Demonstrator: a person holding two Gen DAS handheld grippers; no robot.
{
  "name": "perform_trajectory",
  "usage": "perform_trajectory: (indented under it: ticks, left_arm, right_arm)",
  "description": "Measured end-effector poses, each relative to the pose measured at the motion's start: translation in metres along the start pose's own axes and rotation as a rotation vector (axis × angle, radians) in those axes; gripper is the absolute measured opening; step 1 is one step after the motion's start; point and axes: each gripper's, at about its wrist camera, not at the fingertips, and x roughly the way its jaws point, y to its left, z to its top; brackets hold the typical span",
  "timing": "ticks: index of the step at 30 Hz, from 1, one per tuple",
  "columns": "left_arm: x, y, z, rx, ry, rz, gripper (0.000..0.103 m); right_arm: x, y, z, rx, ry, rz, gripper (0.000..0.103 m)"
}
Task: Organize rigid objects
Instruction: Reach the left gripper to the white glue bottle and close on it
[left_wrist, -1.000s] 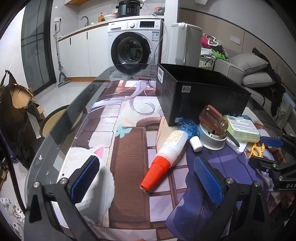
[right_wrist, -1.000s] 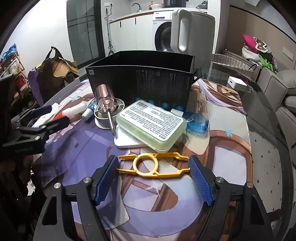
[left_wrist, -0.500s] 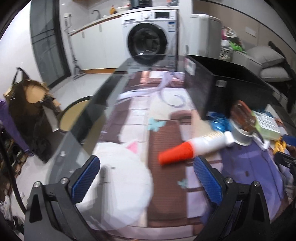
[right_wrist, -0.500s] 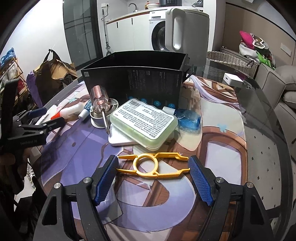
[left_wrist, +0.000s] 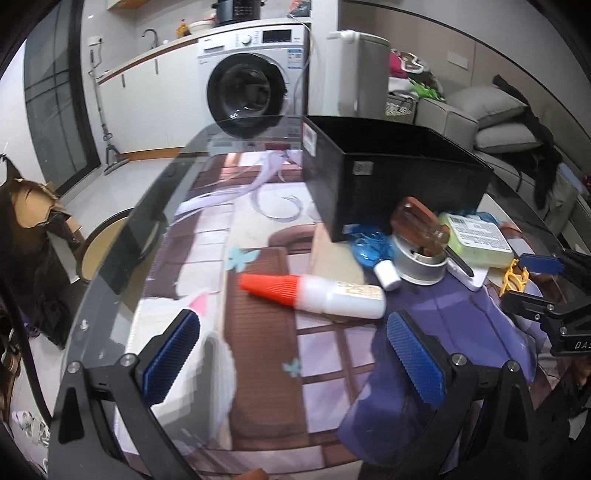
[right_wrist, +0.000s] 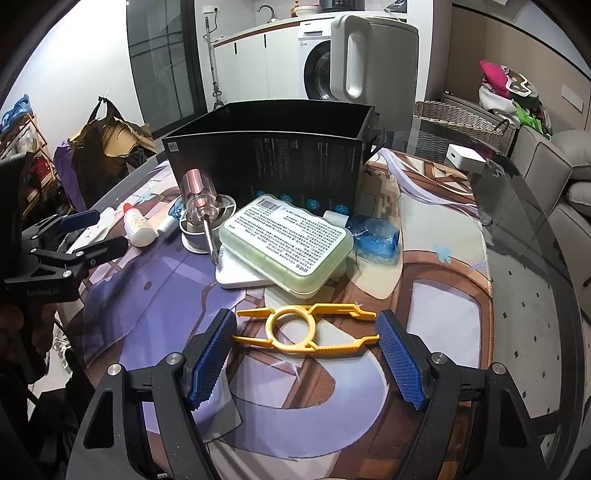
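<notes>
A white glue bottle with an orange cap (left_wrist: 314, 291) lies on its side on the printed mat, just beyond my open, empty left gripper (left_wrist: 291, 354). A yellow plastic tool (right_wrist: 306, 328) lies flat between the fingers of my open right gripper (right_wrist: 306, 358), apart from both pads. Behind it a green case (right_wrist: 286, 243) rests on a white slab (right_wrist: 240, 277). A screwdriver with a clear handle (right_wrist: 199, 199) leans on a grey round tin (right_wrist: 195, 236). An open black box (right_wrist: 269, 158) stands behind them.
A crumpled blue wrapper (right_wrist: 375, 236) and a small white cap (left_wrist: 387, 275) lie by the box. The glass table's edge (left_wrist: 122, 258) curves along the left. A white appliance (right_wrist: 373, 59), a wicker basket (right_wrist: 458, 122) and a washing machine (left_wrist: 251, 74) stand beyond the table.
My left gripper has swung around the glue bottle, which now lies crosswise with its orange cap pointing left. My right gripper has hardly moved around the yellow tool.
</notes>
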Motion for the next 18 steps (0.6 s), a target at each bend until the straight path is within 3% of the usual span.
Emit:
perform_trajectory:
  ticks: [8,14,17,18]
  left_arm:
    - [0.014,-0.003,0.013,0.014,0.068,-0.017,0.102]
    - [0.016,-0.003,0.014,0.017,0.07,-0.016,0.091]
    - [0.012,-0.005,0.011,0.036,0.044,-0.037,0.071]
    - [0.009,-0.005,0.011,0.036,0.036,-0.038,0.057]
  right_arm:
    - [-0.001,0.002,-0.001,-0.011,-0.001,0.018,0.079]
    - [-0.001,0.005,-0.001,-0.018,-0.002,0.023,0.079]
    - [-0.002,0.006,-0.001,-0.021,-0.003,0.023,0.079]
    - [-0.002,0.006,-0.001,-0.022,-0.003,0.023,0.079]
